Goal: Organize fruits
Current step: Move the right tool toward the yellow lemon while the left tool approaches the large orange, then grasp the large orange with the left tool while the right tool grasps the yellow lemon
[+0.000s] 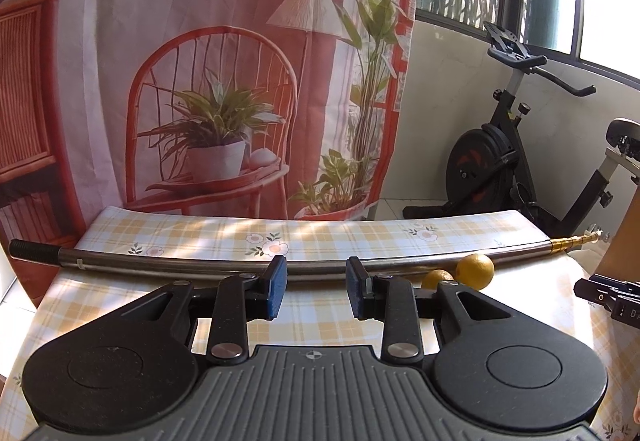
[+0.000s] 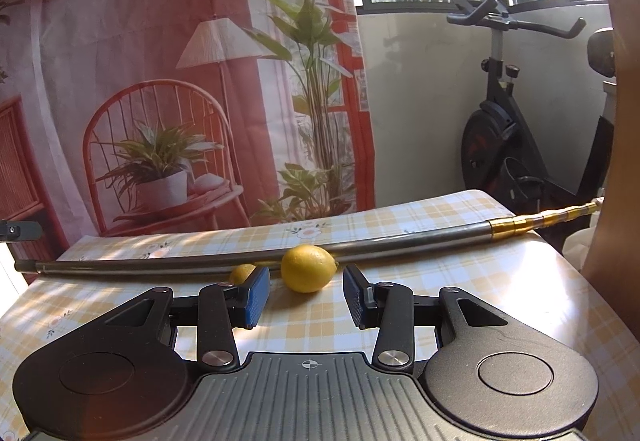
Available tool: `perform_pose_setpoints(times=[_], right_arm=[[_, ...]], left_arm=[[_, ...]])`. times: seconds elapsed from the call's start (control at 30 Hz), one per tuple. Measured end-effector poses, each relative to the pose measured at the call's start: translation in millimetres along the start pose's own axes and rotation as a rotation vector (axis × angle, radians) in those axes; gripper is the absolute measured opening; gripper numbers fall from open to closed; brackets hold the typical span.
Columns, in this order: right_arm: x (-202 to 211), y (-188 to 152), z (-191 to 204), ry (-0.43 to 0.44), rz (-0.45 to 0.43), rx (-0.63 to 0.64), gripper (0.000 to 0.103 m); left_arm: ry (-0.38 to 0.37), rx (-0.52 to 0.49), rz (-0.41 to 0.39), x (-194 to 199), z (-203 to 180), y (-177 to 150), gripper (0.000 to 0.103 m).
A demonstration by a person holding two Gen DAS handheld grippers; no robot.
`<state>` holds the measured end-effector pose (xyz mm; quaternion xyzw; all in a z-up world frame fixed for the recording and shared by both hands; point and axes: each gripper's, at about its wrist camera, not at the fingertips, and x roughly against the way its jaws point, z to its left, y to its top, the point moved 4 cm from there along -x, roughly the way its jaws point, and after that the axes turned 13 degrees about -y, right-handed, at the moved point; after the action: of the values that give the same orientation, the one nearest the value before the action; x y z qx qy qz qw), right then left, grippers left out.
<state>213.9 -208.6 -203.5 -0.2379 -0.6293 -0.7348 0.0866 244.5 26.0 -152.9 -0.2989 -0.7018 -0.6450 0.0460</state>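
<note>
Plaid-cloth tabletop (image 2: 460,281), printed curtain behind. Two yellow lemons rest against a metal rod (image 2: 180,268): larger lemon (image 2: 307,268) smooth, ahead of the right hand-held gripper (image 2: 306,300); smaller lemon (image 2: 242,273) just left, partly hidden. Both grippers spread, empty (left hand-held gripper (image 1: 316,291) well left of the fruit).

Smaller lemon (image 2: 242,273) half hidden behind left blue pad (image 2: 256,296) (left wrist view likewise); pole (image 2: 400,241) tip cut off.

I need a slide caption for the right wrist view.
Open right gripper faces a lemon beside a metal pole.
</note>
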Motion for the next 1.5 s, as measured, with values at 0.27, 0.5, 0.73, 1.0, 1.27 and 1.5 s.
perform_pose_setpoints(times=[0.27,0.5,0.73,1.0,1.27,1.5], right_arm=[[-32.4,0.0,-8.7,-0.013,0.023,0.006,0.038],[-54.5,-5.7,-18.5,-0.018,0.045,-0.01,0.038],[-70.7,-18.2,-31.9,-0.029,0.08,-0.034,0.038],[-86.0,-29.5,-40.3,-0.035,0.109,-0.069,0.038],[-92.5,-33.6,-37.2,-0.023,0.119,-0.064,0.038],[-103.4,-38.7,-35.5,-0.019,0.111,-0.077,0.039]], left_arm=[[-0.174,-0.129,0.051,-71.9,-46.8,12.9,0.043],[-0.309,-0.149,0.15,-146.7,-71.0,-6.5,0.06],[-0.319,-0.122,0.278,-204.4,-66.0,-31.0,0.06],[-0.342,-0.055,0.354,-231.6,-61.6,-38.7,0.059],[-0.307,-0.071,0.39,-241.3,-61.8,-43.5,0.048],[-0.278,-0.106,0.378,-222.3,-56.9,-38.2,0.047]])
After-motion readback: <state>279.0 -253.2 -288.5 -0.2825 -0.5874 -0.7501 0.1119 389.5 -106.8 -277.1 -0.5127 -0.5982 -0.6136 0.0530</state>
